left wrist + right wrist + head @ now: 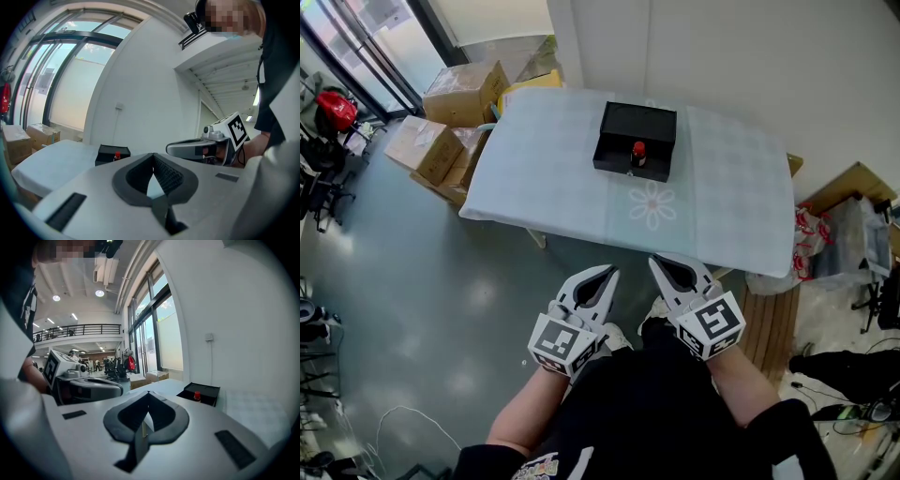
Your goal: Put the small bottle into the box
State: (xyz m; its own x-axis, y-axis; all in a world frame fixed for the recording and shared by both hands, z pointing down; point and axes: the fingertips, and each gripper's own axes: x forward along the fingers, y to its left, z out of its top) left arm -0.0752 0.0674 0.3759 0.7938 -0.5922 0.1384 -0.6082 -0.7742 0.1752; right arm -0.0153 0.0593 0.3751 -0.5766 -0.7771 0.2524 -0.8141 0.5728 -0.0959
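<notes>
1. The bottle stands upright inside the box, close to its near wall; its red cap shows above that wall in the left gripper view and the right gripper view.
2. The box sits on the table, about mid-width and nearer the far edge than the near one; it is black and open-topped.
3. The left gripper and right gripper hang side by side at the person's waist, off the table's near edge and well apart from box and bottle; both point toward the table.
4. The left gripper's jaws are pressed together at the tips with nothing between them; the right gripper's jaws are likewise together and empty.
5. From each gripper view the other gripper shows just beside it.
6. The wall runs close behind the table's far edge; cartons crowd its left end; bags and other clutter sit at its right end.
7. Grey floor lies open on the person's left, up to the table's near edge; the tabletop round the box is bare cloth on all sides.
</notes>
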